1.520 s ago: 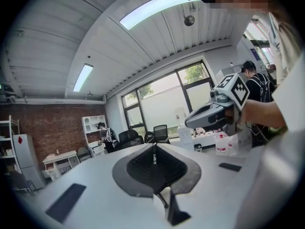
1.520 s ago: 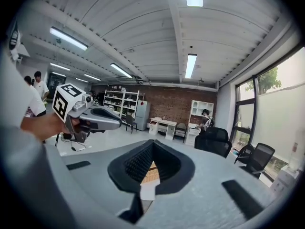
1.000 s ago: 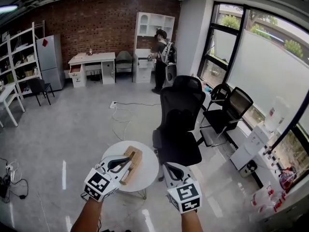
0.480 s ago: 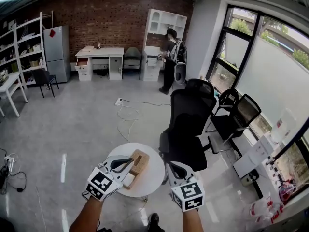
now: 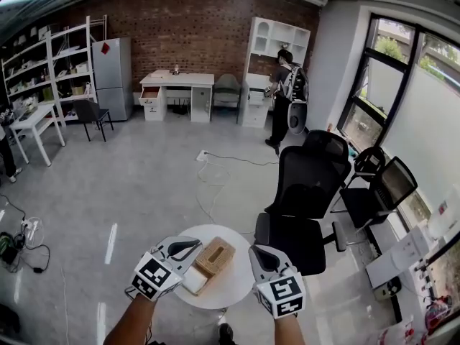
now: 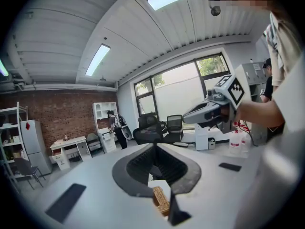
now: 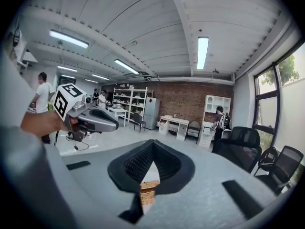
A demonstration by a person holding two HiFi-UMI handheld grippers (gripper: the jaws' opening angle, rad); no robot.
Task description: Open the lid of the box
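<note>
Here the woven box (image 5: 215, 256) is seen lying on the round white bench (image 5: 228, 287), between the left claw (image 5: 192, 247) and the right claw (image 5: 256, 254). Both claws are clenched on nothing. The bench's right rim is crowded by a black chair (image 5: 305, 192); bare floor (image 5: 144, 192) is seen to the left and beyond. The lid's seam cannot be made out, and a white thing (image 5: 194, 280) at the box's near end is partly covered by the left claw.
</note>
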